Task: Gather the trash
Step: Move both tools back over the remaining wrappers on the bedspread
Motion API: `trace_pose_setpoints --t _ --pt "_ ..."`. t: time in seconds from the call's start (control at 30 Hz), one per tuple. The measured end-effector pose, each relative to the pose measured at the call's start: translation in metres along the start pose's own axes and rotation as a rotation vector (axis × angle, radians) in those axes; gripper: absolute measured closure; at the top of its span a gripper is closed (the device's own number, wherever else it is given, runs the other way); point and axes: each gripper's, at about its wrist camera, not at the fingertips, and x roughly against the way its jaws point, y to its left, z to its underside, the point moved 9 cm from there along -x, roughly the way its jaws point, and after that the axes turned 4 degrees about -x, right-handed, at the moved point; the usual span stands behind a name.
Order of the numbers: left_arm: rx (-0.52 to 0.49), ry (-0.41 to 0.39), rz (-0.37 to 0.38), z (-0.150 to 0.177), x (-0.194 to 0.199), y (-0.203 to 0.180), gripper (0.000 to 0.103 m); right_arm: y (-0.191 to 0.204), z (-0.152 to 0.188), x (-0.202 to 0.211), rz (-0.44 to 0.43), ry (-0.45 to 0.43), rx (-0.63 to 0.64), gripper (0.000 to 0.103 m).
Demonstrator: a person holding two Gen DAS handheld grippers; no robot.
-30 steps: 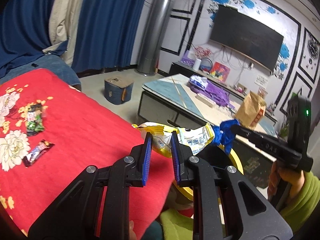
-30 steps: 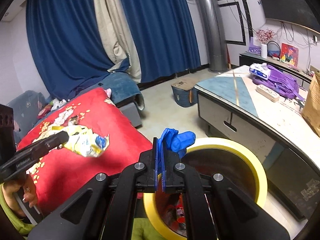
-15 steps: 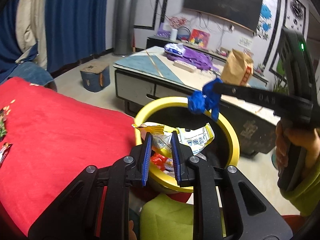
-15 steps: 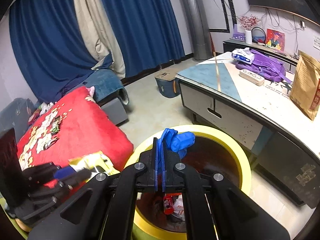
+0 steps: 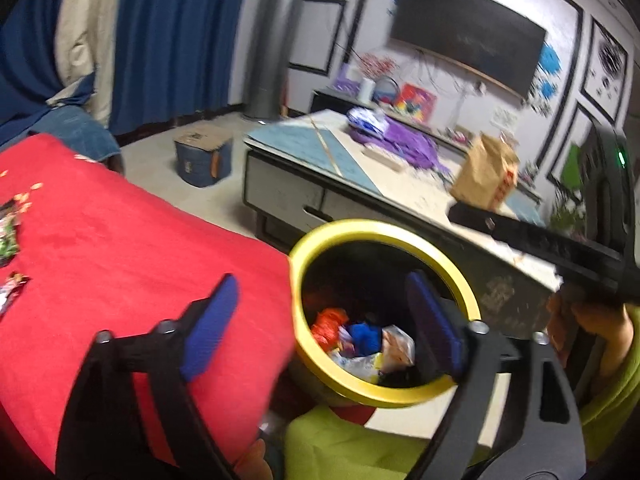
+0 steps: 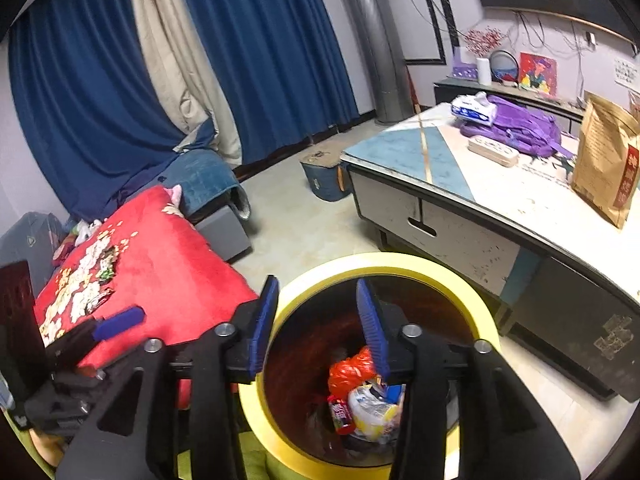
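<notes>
A yellow-rimmed bin [image 5: 380,226] [image 6: 400,258] stands on the floor between the red cloth and the low table. Inside lie a white-and-yellow snack wrapper [image 5: 386,350] [image 6: 372,410], a crumpled blue piece [image 5: 362,334] and an orange wrapper [image 6: 350,368]. My left gripper [image 5: 320,312] hangs over the bin's near edge, its jaws opening wide with nothing between them. Over the bin's mouth, my right gripper [image 6: 317,286] has its jaws opening and is also empty. Two small wrappers [image 5: 9,264] lie on the red cloth at far left.
The red floral cloth [image 6: 160,248] covers a seat left of the bin. A low table [image 6: 460,184] on the right carries a brown paper bag [image 6: 606,160], a purple backpack [image 6: 520,126] and a tissue pack. A blue box [image 6: 324,176] sits on the floor behind. A green sleeve [image 5: 616,384] holds the right gripper.
Both grippers opened. The snack wrapper left the left gripper and the blue piece left the right one; both now lie in the bin. The left gripper moved lower, toward the bin.
</notes>
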Motion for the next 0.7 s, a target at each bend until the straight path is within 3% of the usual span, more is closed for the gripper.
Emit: trace_pose_setpoints --t 0.07,0.13,0.37,0.7 --pt "0.02 -0.021 -0.032 -0.005 0.007 0.011 0.022 0.013 0.0 0.001 -0.02 -0.008 0.014 0.056" --pt "0.038 -0.044 -0.067 -0.01 0.015 0.024 0.013 0.03 0.002 0.001 -0.044 -0.008 0.038 0.052" --pt "0.087 -0.107 -0.213 -0.024 0.045 0.075 0.011 0.085 0.01 -0.007 -0.112 0.009 0.113 0.038" --pt "0.204 -0.144 -0.378 -0.026 0.085 0.162 0.011 0.169 0.023 -0.031 -0.224 0.067 0.182 0.031"
